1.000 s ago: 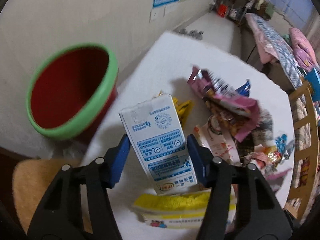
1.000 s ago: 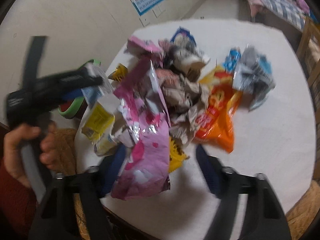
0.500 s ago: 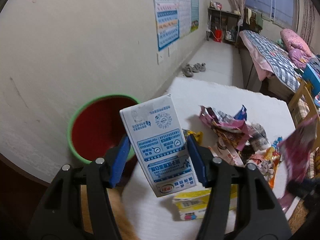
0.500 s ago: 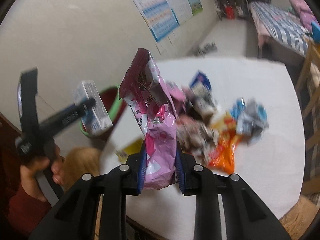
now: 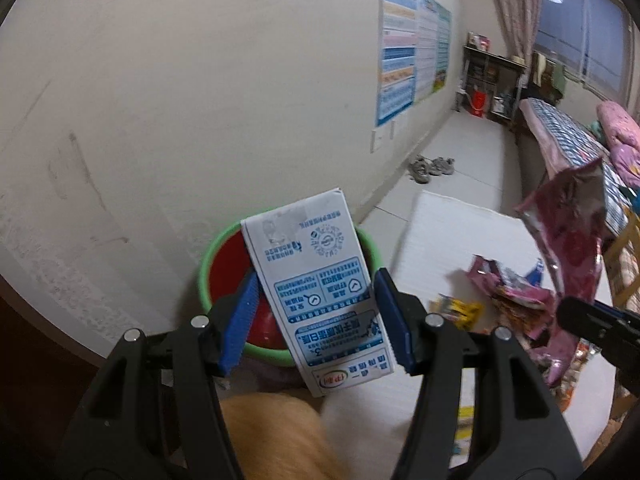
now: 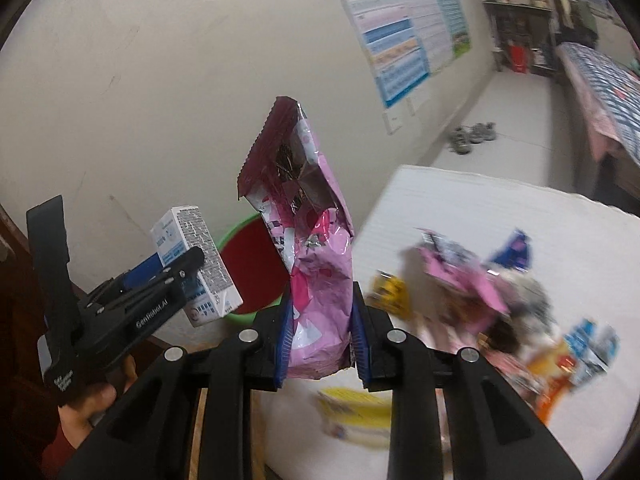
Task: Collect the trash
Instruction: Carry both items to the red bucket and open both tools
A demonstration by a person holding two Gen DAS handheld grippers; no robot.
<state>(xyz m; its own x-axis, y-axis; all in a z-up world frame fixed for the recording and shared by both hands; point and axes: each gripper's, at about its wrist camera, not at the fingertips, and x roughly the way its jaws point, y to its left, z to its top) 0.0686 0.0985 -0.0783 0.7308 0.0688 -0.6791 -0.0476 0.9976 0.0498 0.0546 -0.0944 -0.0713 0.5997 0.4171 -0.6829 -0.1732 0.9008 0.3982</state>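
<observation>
The milk carton point(image 5: 320, 292) is clamped upright in the left hand-held gripper point(image 5: 316, 320) above the red bin point(image 5: 228, 264); the pink wrapper point(image 6: 316, 280), pinched in the right hand-held gripper point(image 6: 320, 340), is held farther off

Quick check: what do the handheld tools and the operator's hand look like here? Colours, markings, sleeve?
Both are matte black plastic clamp-style tools with silver round rivets and blue ribbed finger pads. The left tool carries white "Genrobot.AI" lettering on its side and a white label near the grip. The bare hand wears a dark red sleeve. No cables visible.
</observation>
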